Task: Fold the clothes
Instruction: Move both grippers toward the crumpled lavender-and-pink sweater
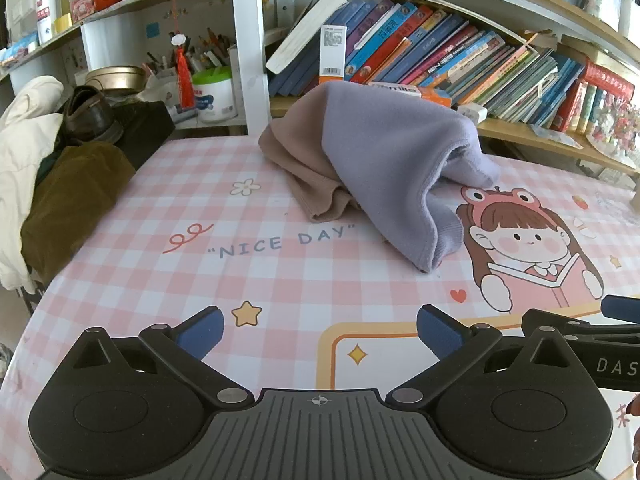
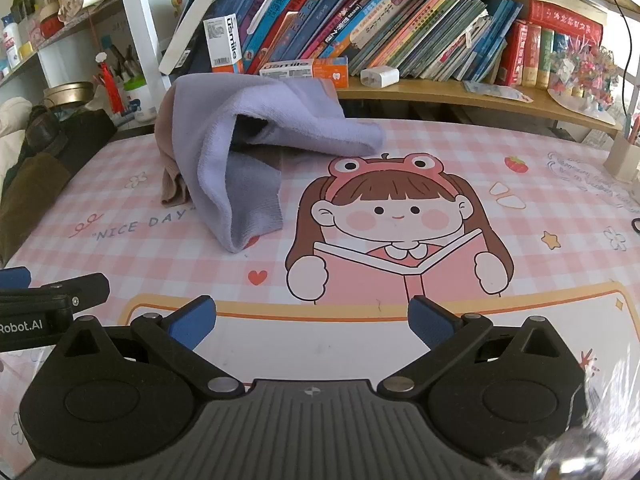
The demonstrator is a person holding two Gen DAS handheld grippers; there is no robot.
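A lavender fleece garment (image 1: 392,160) lies in a rumpled heap on the pink checked tablecloth (image 1: 200,264), draped over a tan ribbed garment (image 1: 304,176). Both also show in the right wrist view, the lavender one (image 2: 224,136) and the tan one (image 2: 170,176), at the table's far left. My left gripper (image 1: 320,332) is open and empty, hovering over the near part of the table, well short of the heap. My right gripper (image 2: 312,320) is open and empty, beside the left one, also short of the clothes.
Bookshelves with leaning books (image 2: 360,28) stand behind the table. A pile of cream and brown clothes with a shoe (image 1: 60,160) sits off the table's left edge. A pen holder (image 2: 624,156) stands at the far right. The right gripper's side (image 1: 592,332) shows beside the left one.
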